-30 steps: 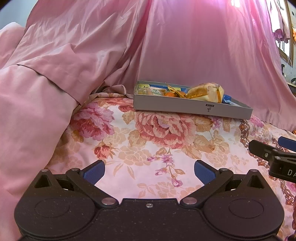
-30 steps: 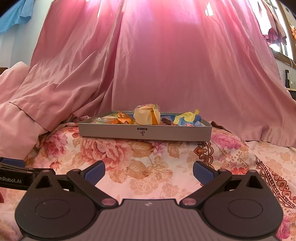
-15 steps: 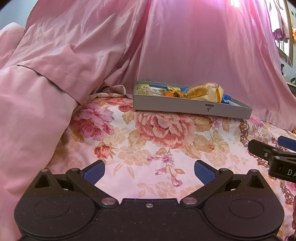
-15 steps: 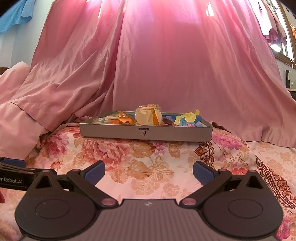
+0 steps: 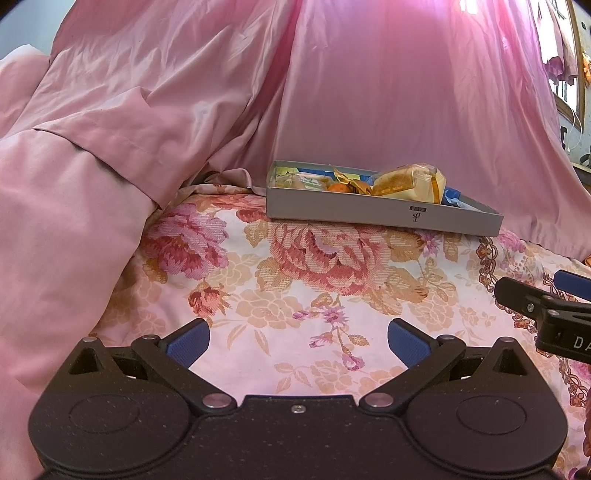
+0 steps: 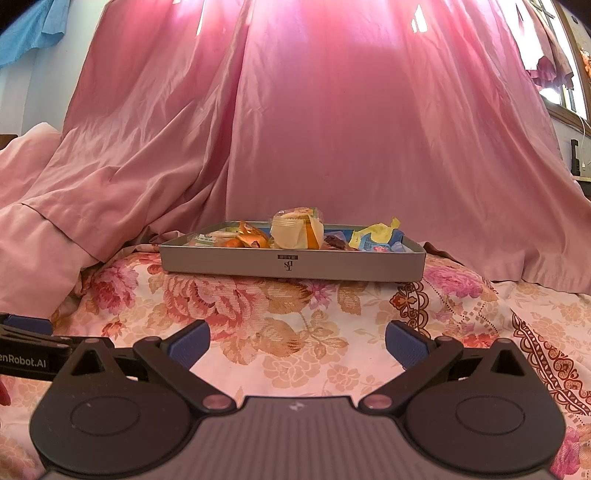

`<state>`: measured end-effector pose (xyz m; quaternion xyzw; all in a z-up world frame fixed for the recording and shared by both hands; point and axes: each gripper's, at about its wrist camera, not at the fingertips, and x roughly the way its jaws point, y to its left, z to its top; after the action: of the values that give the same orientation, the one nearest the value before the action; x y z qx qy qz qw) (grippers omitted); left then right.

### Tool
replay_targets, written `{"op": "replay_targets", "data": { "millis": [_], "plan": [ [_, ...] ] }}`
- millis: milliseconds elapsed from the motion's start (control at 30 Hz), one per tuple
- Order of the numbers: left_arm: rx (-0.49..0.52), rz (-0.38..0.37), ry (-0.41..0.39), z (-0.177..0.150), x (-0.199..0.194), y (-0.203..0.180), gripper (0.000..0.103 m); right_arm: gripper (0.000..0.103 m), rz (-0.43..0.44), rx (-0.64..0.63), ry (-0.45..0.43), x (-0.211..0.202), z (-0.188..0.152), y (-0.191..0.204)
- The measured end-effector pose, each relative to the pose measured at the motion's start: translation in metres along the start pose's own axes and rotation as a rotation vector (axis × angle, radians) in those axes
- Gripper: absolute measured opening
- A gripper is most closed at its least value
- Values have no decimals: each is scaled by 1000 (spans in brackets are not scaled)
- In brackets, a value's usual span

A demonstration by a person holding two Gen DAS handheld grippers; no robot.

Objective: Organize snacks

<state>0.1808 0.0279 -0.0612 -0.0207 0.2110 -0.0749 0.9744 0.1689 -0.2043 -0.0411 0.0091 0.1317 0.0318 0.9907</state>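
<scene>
both grippers sit low over the floral bedspread, side by side, pointing at the snack tray. left gripper has its jaws spread wide w/ nothing between the blue pads, just cloth underneath. right gripper is the same: jaws wide apart, nothing held, blue pads clear of everything. in the left wrist view the right gripper's black finger pokes in at the right edge; in the right wrist view the left one shows at the left edge, printed lettering on its side.

grey shallow tray rests flat on the bedspread, well ahead of both tools, up against the hanging pink curtain. snacks are piled inside it, none on the cloth outside as far as these views show. middle of the tray: a pale wrapped cake or bun w/ an orange stripe, standing taller than the rest. left of it an orange crinkly wrapper and a clear pkt w/ green print. right of it something dark, prob a choc piece but too small to tell, then yellow and blue wrappers near the tray's right end.

pink folded sheet bunches up on the left, draping onto the bedspread edge. blue cloth hangs top left in the right wrist view.
</scene>
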Motion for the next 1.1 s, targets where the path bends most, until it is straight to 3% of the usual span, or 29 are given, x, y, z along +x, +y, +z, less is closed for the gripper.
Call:
{"op": "replay_targets", "data": {
  "millis": [667,900,1100],
  "plan": [
    [1,-2,7,0,0,0,102,103,3,-1,3,0,0,1],
    [66,13,15,0,0,-5,102,103,4,-2,4,0,0,2],
    [56,15,37,3,0,-7,102,103,6,-6,9,0,0,3]
  ]
}}
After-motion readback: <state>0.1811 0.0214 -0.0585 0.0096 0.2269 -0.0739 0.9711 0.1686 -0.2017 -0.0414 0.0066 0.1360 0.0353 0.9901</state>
